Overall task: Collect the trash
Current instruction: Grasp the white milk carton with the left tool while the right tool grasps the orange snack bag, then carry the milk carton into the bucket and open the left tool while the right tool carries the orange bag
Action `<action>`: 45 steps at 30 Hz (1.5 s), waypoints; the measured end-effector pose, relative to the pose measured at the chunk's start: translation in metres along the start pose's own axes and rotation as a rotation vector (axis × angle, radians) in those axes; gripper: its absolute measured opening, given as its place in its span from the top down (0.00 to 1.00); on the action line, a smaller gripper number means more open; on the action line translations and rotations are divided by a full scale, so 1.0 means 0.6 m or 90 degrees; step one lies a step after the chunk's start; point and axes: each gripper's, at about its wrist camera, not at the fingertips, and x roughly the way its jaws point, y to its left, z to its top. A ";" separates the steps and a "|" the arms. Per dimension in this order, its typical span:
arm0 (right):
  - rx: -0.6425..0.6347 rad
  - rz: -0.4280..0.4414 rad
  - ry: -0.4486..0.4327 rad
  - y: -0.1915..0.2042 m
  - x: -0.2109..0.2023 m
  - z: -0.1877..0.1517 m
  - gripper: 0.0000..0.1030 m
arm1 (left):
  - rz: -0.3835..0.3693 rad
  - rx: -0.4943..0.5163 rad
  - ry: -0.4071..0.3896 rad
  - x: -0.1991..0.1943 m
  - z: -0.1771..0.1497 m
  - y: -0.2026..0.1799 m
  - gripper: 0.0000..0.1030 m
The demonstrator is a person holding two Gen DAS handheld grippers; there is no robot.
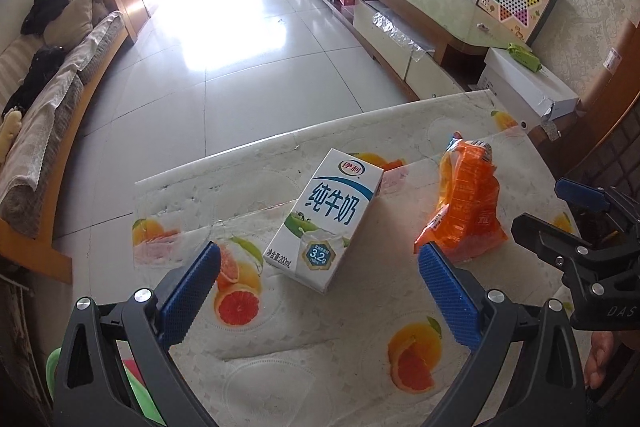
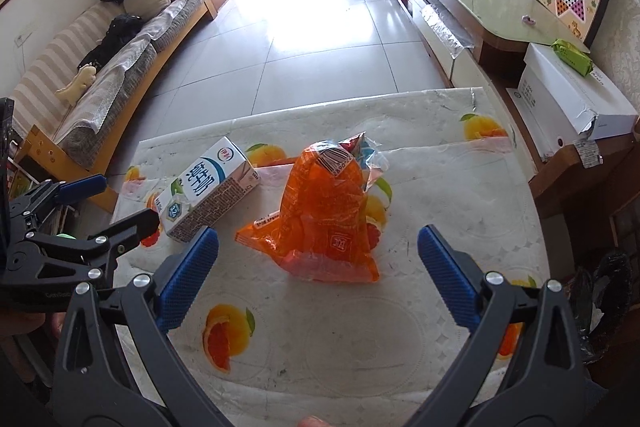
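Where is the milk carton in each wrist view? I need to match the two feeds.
Left wrist view: the milk carton lies near centre on the table, ahead between the open left gripper fingers.
Right wrist view: the milk carton lies left of centre, outside the open right gripper.
Shared landmark: the orange bag, right of the carton in both.

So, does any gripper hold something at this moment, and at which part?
Nothing is held. The left gripper and the right gripper are both open above the table, short of the milk carton and the orange bag.
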 end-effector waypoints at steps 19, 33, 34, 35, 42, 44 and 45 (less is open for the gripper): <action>0.040 -0.015 0.067 -0.011 0.140 0.026 0.25 | 0.020 0.089 0.033 0.124 0.011 -0.002 0.17; -0.008 -0.018 0.060 -0.010 0.109 0.019 0.52 | 0.000 0.032 0.028 0.096 -0.006 0.002 0.53; -0.008 -0.018 0.056 -0.011 0.099 0.019 0.52 | 0.000 0.027 0.022 0.084 -0.007 0.003 0.53; -0.009 -0.019 0.050 -0.012 0.087 0.019 0.52 | -0.003 0.020 0.016 0.072 -0.008 0.004 0.53; -0.032 -0.020 0.010 0.005 -0.009 0.014 0.52 | 0.000 -0.023 -0.028 -0.032 -0.023 0.012 0.53; -0.044 -0.018 0.001 0.016 -0.039 0.007 0.52 | 0.000 -0.042 -0.042 -0.066 -0.036 0.018 0.53; -0.051 -0.015 -0.004 0.023 -0.054 0.002 0.52 | 0.005 -0.050 -0.051 -0.085 -0.044 0.023 0.53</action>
